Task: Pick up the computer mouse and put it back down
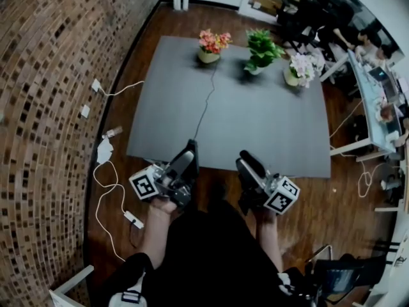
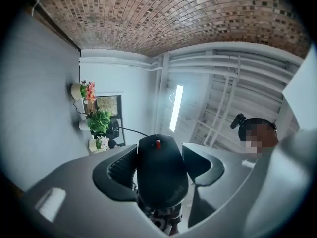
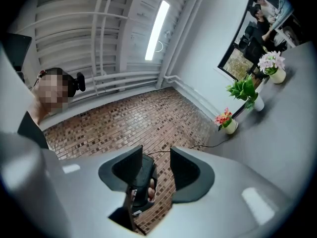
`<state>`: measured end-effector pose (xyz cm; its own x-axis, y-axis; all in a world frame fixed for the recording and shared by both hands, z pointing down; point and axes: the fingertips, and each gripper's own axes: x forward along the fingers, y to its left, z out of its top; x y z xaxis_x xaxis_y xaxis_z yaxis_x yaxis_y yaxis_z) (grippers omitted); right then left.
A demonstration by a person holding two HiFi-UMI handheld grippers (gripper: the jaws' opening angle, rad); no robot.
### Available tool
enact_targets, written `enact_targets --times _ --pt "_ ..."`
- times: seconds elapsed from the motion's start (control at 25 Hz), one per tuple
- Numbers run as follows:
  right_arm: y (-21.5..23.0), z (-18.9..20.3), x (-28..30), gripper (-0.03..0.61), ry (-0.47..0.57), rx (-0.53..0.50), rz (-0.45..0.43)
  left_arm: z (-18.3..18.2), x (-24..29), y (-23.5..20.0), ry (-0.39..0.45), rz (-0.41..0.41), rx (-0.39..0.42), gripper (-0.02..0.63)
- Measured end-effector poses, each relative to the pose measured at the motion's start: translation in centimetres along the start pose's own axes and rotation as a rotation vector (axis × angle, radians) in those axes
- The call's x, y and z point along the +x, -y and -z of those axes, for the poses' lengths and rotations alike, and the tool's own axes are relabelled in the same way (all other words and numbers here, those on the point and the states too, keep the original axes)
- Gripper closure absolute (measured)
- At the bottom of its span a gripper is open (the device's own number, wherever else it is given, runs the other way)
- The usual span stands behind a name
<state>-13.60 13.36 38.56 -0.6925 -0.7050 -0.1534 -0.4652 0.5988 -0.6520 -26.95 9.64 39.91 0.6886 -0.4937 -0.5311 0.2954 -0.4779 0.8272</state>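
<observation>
Left gripper point(image 1: 190, 152) is clamped on the black computer mouse point(image 2: 161, 172), held in the air at the gray table's point(image 1: 255, 126) near edge. The mouse cable point(image 1: 206, 101) trails across the tabletop. Right gripper point(image 3: 157, 165) has its jaws slightly apart and empty. Three potted plants point(image 1: 262, 50) line the far edge. Brick wall point(image 1: 51, 75) on the left, wood floor point(image 1: 332, 203).

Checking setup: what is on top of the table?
Three flower pots at the far edge, a cable. The left claw holds the mouse. It and the right claw cover some of the near edge.
</observation>
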Motion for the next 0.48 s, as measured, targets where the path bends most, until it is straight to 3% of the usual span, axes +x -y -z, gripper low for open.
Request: enact_targets --times 0.28,0.48 --pt "1.6 0.0 0.7 0.408 -0.015 0.018 0.003 -0.6 0.0 -7.1 -0.066 -0.217 0.100 0.330" --pt "6.1 -2.1 0.7 0.408 0.010 0.049 -0.002 -2.5 4.7 -15.6 -0.121 -0.318 0.039 0.330"
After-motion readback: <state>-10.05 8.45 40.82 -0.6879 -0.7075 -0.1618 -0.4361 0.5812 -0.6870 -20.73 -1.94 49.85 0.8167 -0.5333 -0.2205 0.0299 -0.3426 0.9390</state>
